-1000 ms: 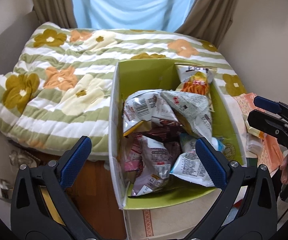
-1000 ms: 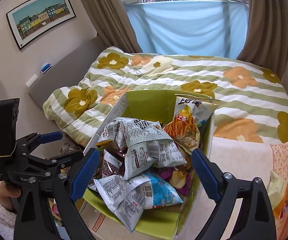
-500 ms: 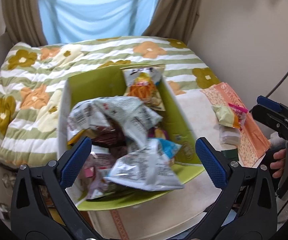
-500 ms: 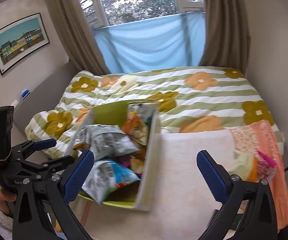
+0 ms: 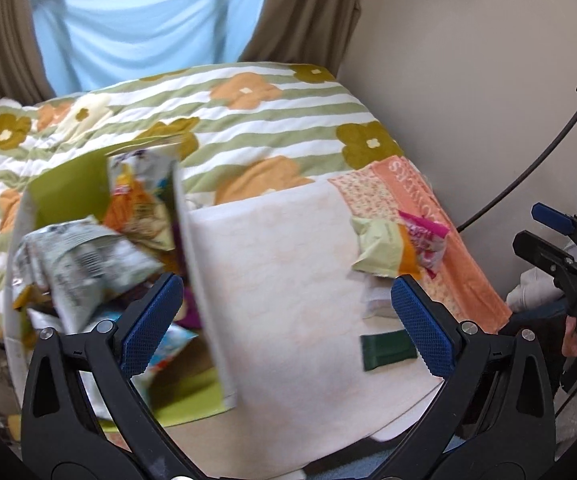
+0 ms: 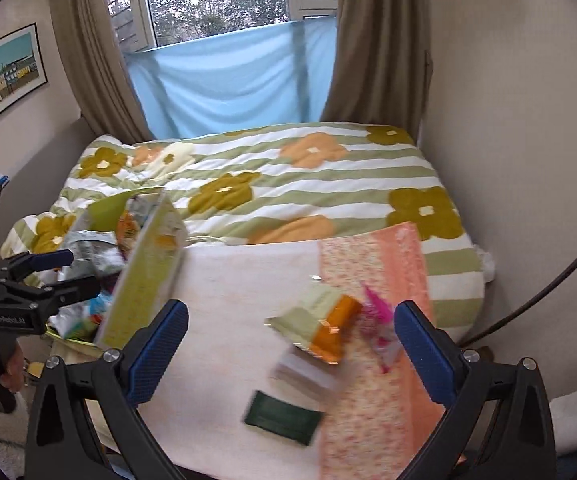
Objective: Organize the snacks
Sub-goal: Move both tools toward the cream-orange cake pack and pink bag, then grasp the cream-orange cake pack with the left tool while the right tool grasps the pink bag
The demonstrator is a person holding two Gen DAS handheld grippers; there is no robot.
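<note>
Both claws wide open, nothing held. Left claw [image 5: 284,320] hangs over the pale cloth [image 5: 288,280], its left finger overlapping the box side; right claw [image 6: 290,344] hangs over the loose snacks at the cloth/orange towel edge. Each claw also shows in the other's cam: right one at far right edge of left cam, left one at far left of right cam, both hand-held

Green box [image 5: 204,280] sits at left end of the cloth, crammed w/ snack bags [image 5: 84,264] – silver/white packs on top, orange-yellow bag [image 5: 136,200] standing upright at the far end. Box imgs motion-blurred, labels unreadable

Outside the box, well apart from it: light green/orange bag [image 6: 316,324] touching a pink packet [image 6: 376,324], both across the seam btw cloth and orange floral towel [image 6: 372,412]. Small white pack [image 6: 308,372] just below them, partly under the green bag. Dark green flat packet [image 6: 282,416] nearer the cam, lying on the cloth

Cloth + towel are spread over the foot of the bed, floral striped duvet [image 6: 288,184] behind, blue sheet [image 6: 232,80] across the window
</note>
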